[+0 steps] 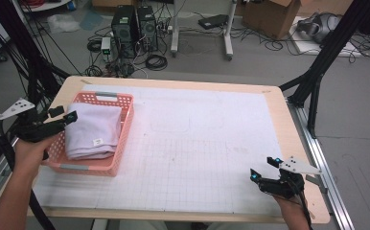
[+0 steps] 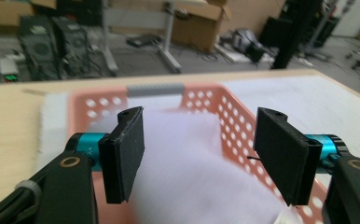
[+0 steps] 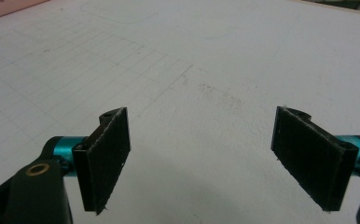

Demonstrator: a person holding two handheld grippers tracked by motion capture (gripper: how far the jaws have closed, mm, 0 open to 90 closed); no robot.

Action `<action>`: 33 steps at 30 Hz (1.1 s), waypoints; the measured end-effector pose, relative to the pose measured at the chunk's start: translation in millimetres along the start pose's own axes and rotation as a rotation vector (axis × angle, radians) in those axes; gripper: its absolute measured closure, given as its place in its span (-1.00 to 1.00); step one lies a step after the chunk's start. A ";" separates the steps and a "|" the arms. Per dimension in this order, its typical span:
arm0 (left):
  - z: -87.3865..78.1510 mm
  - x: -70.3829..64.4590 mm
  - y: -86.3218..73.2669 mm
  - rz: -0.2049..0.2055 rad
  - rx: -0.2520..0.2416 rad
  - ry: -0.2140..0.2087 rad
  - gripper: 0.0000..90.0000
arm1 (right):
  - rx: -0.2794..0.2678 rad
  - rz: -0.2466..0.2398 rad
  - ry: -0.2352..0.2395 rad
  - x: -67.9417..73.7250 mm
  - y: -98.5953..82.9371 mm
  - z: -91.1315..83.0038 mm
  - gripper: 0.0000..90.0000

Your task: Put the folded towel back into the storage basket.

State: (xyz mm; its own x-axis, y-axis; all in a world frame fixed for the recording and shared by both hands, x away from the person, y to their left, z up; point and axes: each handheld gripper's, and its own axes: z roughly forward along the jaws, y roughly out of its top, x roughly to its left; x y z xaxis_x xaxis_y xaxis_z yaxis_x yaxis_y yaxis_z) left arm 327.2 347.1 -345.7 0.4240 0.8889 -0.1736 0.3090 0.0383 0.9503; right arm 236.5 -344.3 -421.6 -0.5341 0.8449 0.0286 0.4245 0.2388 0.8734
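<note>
**Folded towel sits in the basket, both grippers spread wide**

A wooden table [image 1: 275,103] carries a white gridded mat [image 1: 197,148] that covers nearly all of its top. At the mat's left end stands a pink perforated basket [image 1: 125,125], its long side running away from the person, with a grey handle strip on the far rim and another on the near rim. Inside it lies a folded white towel [image 1: 93,130], which takes up most of the basket's floor; a small label shows on its near right part.

The left gripper [image 1: 64,117] hangs over the basket's left rim, pointing right toward the towel's left edge. In the left gripper view its two black jaws stand released, well apart, with the towel [image 2: 187,163] and the basket's far wall [image 2: 206,100] showing in the gap between them. Nothing is clamped; I cannot tell whether either jaw touches the cloth.

The right gripper [image 1: 264,168] is well apart from the basket, low over the mat's near right corner. In the right gripper view its jaws are likewise released and wide, with bare mat [image 3: 201,93] between them and a sliver of the pink basket [image 3: 5,9] at the top left corner.
</note>
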 end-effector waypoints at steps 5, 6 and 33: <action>2.1 -3.7 0.3 0.010 0.045 0.005 -0.24 | 0.000 -0.002 0.001 0.3 0.6 -0.1 -0.59; 4.7 -4.8 -1.6 0.014 0.068 0.005 -0.24 | -0.002 0.000 0.001 0.8 0.8 0.1 -0.59; 23.8 -52.8 -7.0 0.048 -0.052 -0.081 -0.42 | -0.013 -0.004 -0.002 0.2 2.2 -2.1 -0.59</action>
State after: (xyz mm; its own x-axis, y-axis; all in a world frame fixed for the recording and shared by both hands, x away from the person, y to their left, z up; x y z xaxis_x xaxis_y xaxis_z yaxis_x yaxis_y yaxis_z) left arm 322.8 289.0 -349.4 0.5052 0.8506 -0.1461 0.2431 0.0222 0.9697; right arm 235.8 -344.6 -418.7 -0.5342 0.8450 0.0241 0.4131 0.2361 0.8796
